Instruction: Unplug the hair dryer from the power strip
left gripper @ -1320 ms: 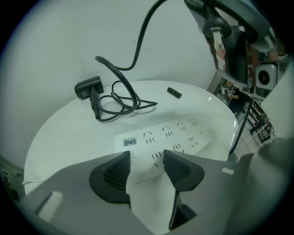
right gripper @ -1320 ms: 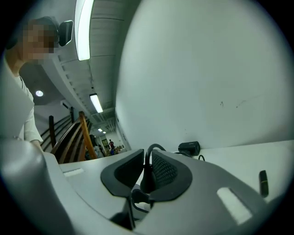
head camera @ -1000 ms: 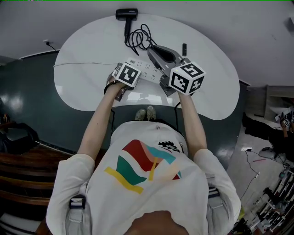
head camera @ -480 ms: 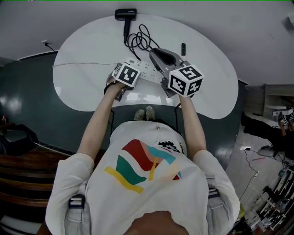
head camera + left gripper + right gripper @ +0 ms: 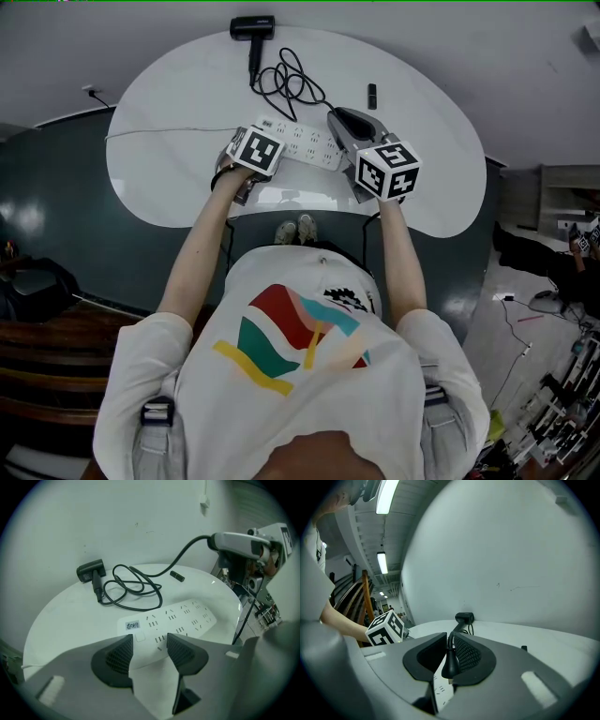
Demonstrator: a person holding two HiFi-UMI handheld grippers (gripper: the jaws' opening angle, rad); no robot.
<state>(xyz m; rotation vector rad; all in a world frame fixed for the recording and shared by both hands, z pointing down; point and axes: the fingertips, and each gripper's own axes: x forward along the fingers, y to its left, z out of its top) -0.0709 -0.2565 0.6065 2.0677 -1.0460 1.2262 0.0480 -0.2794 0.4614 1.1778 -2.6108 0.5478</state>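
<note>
Looks nearly done: plug (image 5: 451, 663) out of the power strip (image 5: 300, 143), clamped in the right tongs (image 5: 449, 645) at centre frame. Left tongs (image 5: 149, 651) apart over the strip's near end. Hair dryer (image 5: 253, 27) at the desk's (image 5: 178, 84) top edge. Remains only to set the plug down.

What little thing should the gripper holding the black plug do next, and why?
Probably lower the plug onto the table beside the power strip and let go. The right gripper is clamped on it, and it already hangs clear of the sockets, its cord trailing back to the hair dryer.
</note>
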